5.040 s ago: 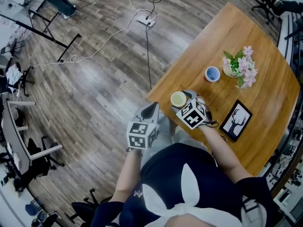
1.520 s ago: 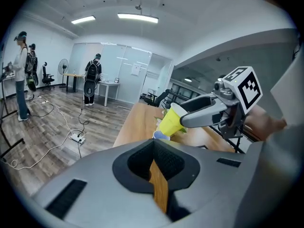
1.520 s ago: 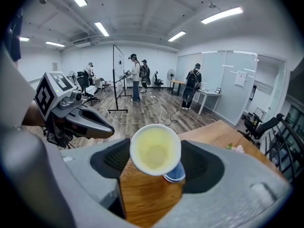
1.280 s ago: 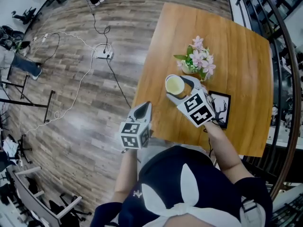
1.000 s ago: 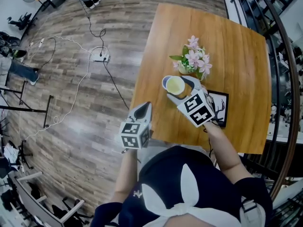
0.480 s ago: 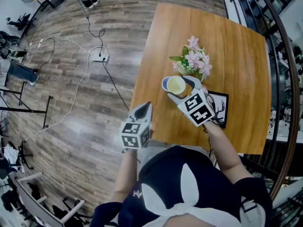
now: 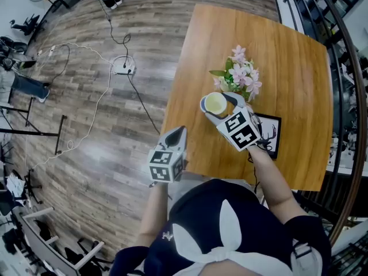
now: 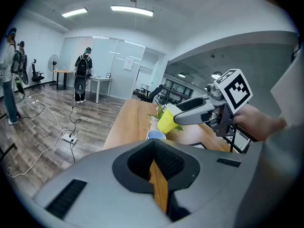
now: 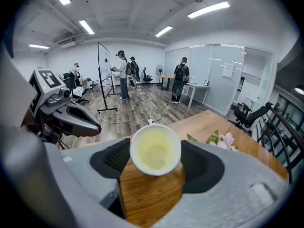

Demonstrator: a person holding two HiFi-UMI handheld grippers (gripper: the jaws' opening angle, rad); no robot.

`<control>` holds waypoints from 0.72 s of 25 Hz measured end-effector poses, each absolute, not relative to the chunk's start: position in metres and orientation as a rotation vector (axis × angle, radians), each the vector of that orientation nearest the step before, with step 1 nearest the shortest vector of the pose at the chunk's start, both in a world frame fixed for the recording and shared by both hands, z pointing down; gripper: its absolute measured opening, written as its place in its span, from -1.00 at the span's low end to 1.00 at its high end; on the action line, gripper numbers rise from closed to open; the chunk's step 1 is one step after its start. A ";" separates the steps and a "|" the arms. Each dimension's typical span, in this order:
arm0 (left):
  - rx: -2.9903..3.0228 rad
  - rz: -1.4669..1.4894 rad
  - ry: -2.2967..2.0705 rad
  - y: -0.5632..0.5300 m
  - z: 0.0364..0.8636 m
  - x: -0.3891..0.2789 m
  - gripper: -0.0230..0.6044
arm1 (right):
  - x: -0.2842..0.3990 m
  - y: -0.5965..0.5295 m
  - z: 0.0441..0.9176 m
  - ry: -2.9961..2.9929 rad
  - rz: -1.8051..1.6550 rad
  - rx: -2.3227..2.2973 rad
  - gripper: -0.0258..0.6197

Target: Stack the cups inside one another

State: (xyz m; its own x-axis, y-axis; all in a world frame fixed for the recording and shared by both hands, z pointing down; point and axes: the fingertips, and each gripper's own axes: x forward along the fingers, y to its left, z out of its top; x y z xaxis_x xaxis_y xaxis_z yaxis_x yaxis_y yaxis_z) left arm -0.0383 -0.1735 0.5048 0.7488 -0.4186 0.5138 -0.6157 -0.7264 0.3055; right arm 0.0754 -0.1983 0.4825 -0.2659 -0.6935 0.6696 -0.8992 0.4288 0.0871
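Wood-plank floor [image 7: 86, 154], glass partitions [image 9: 216, 75], ceiling striplights [image 9: 208, 9]

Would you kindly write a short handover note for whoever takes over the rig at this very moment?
Right tongs: shut on the yellow cup, which hangs tilted just above the blue cup.
Left tongs: shut, holding nothing, by the table's edge.
Things: the blue cup stands upright on the table beside the flowers.
Done: the yellow cup is lifted and lined up over the blue one.
Left: straighten the yellow cup, lower it into the blue cup, then let go.
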 end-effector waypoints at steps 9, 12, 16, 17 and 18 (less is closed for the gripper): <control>2.477 0.592 -0.788 -0.180 0.507 -0.040 -0.87 | 0.078 -0.209 0.495 -2.036 0.450 1.335 0.11; 2.474 0.596 -0.788 -0.181 0.508 -0.041 -0.87 | 0.079 -0.213 0.495 -2.031 0.437 1.330 0.11; 2.476 0.598 -0.780 -0.185 0.510 -0.041 -0.87 | 0.080 -0.214 0.506 -2.022 0.474 1.332 0.11; 2.475 0.601 -0.777 -0.185 0.511 -0.041 -0.87 | 0.080 -0.214 0.509 -2.020 0.484 1.333 0.11; 2.475 0.605 -0.774 -0.186 0.511 -0.041 -0.87 | 0.080 -0.214 0.513 -2.018 0.495 1.333 0.11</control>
State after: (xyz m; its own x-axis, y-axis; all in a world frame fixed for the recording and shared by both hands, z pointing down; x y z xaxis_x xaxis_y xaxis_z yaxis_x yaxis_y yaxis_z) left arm -0.0409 -0.1860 0.5115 0.7430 -0.4055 0.5324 -0.6147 -0.7281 0.3034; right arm 0.0796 -0.2141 0.5126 -0.2623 -0.6620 0.7021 -0.9116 0.4086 0.0447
